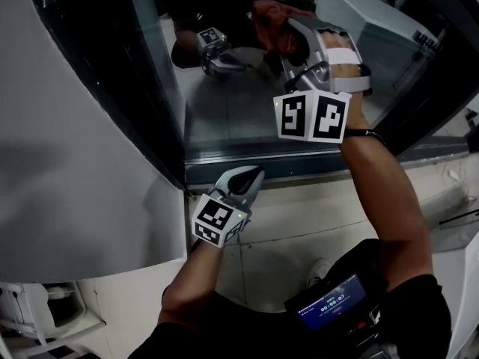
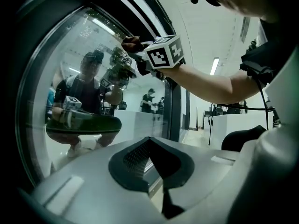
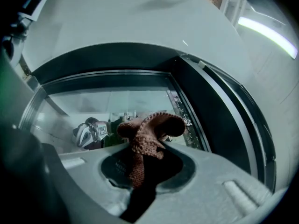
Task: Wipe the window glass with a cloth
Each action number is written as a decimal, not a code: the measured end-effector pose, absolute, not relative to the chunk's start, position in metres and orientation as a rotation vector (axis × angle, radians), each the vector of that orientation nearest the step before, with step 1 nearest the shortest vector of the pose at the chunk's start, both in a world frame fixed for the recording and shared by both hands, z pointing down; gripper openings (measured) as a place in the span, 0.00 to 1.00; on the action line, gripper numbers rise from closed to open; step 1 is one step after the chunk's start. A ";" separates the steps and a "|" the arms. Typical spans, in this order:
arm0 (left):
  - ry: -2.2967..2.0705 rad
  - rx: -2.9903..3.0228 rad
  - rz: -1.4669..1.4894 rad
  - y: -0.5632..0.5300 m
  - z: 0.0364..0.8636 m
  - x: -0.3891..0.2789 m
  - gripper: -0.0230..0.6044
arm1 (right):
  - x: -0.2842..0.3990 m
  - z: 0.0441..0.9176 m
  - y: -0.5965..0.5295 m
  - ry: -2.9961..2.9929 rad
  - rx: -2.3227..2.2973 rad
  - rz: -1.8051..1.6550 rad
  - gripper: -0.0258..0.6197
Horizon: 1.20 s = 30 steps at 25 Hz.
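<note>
The cloth [image 3: 148, 135] is a rust-brown knit with a coarse, ribbed weave. It is bunched into a lumpy fold that spills forward past the jaw tips, and a narrower strip of it runs back down between them. Your right gripper [image 3: 141, 161] has its jaws closed tight on that strip, so only the knit shows in the gap.

In the head view the cloth [image 1: 268, 22] sits high on the window glass [image 1: 224, 111], well above the pane's bottom edge. From the left gripper view the bundle [image 2: 132, 44] appears to meet the pane close to its right edge, next to the dark upright of the frame [image 2: 174, 101]. The exact contact is hard to make out.

The glass is clear but reflective. It mirrors the right gripper [image 1: 293, 42] and a crouching person holding it. Your right forearm rises from the bottom of the head view to the pane, and the marker cube [image 1: 313, 116] faces the camera.

Your left gripper [image 1: 249, 178] is low, with its tip just beside the pane's bottom edge, near the lower left corner of the frame [image 1: 299, 163]. Its jaws are closed on each other with nothing between them, and the ribbed pads [image 2: 136, 157] meet in a thin seam.
</note>
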<state>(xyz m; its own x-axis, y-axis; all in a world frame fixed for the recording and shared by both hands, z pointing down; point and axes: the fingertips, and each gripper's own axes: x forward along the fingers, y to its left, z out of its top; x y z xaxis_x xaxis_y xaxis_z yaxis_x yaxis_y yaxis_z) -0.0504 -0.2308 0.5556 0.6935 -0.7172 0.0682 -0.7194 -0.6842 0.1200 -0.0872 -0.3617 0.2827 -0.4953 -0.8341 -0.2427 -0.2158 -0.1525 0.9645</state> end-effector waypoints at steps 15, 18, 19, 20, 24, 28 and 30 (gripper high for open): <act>-1.193 2.722 0.035 -0.235 0.567 -0.058 0.06 | -0.094 0.372 -0.359 -1.690 1.079 -1.624 0.11; -1.194 2.724 0.029 -0.237 0.568 -0.058 0.06 | -0.094 0.386 -0.360 -1.694 1.060 -1.609 0.11; -1.196 2.723 0.028 -0.237 0.569 -0.058 0.06 | -0.094 0.391 -0.360 -1.695 1.053 -1.603 0.11; -1.198 2.720 0.027 -0.238 0.570 -0.059 0.06 | -0.094 0.397 -0.360 -1.695 1.045 -1.598 0.11; -1.203 2.707 0.029 -0.237 0.572 -0.065 0.06 | -0.096 0.420 -0.359 -1.699 1.012 -1.581 0.11; -1.210 2.702 0.007 -0.239 0.568 -0.066 0.06 | -0.094 0.438 -0.359 -1.705 0.982 -1.559 0.11; -1.219 2.702 -0.002 -0.240 0.566 -0.067 0.06 | -0.095 0.447 -0.359 -1.715 0.970 -1.537 0.11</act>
<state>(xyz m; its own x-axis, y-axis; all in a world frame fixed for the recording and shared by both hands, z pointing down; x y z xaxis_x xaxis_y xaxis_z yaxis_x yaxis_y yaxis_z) -0.0670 -0.2402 0.5661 0.6643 -0.7440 0.0715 -0.7438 -0.6486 0.1615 -0.0945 -0.3588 0.4467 -0.5290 -0.8484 -0.0182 -0.1107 0.0477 0.9927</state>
